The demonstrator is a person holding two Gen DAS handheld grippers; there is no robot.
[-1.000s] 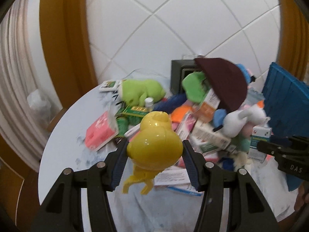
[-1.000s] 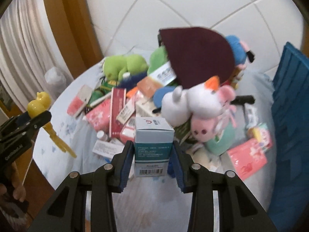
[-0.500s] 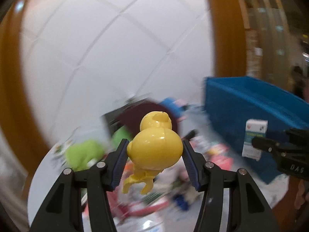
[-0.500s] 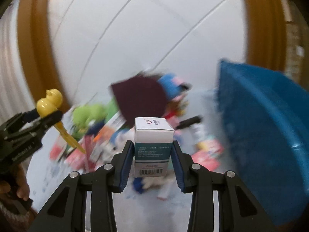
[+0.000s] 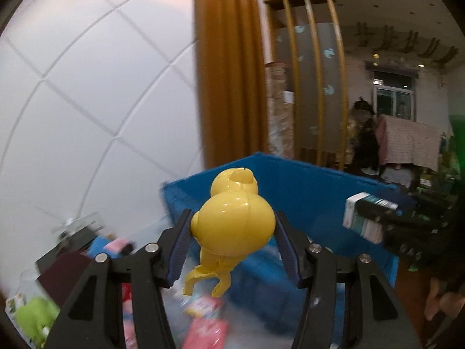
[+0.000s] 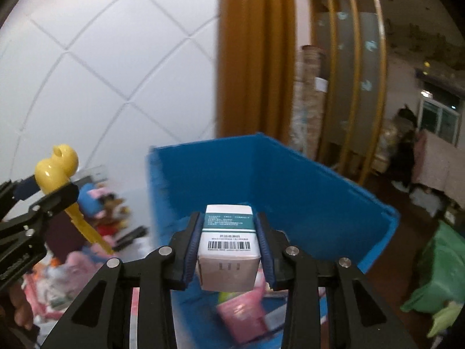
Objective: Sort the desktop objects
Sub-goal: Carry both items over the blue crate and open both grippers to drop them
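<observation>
The blue bin (image 6: 305,192) fills the middle of both my views, open side up, its far wall ahead and its floor below my tools. It already has a pink packet (image 6: 247,317) and other small things lying in it. Behind it to the left the tabletop (image 5: 162,226) is piled with plush toys and packets, blurred.

My right gripper (image 6: 228,250) is pinching the white and teal box (image 6: 228,247); the jaws have just been closing a little further on its sides. The box is held with its barcode face toward the camera, long axis pointing ahead into the bin, and it looks to be over the bin's inside already.

My left gripper (image 5: 232,241) is clamped on the body of the yellow duck toy (image 5: 232,226), head away from me, feet dangling below the jaws. I judge it near the bin's near corner, so the right hand is closer to a clean drop, and the left needs to travel further right.
</observation>
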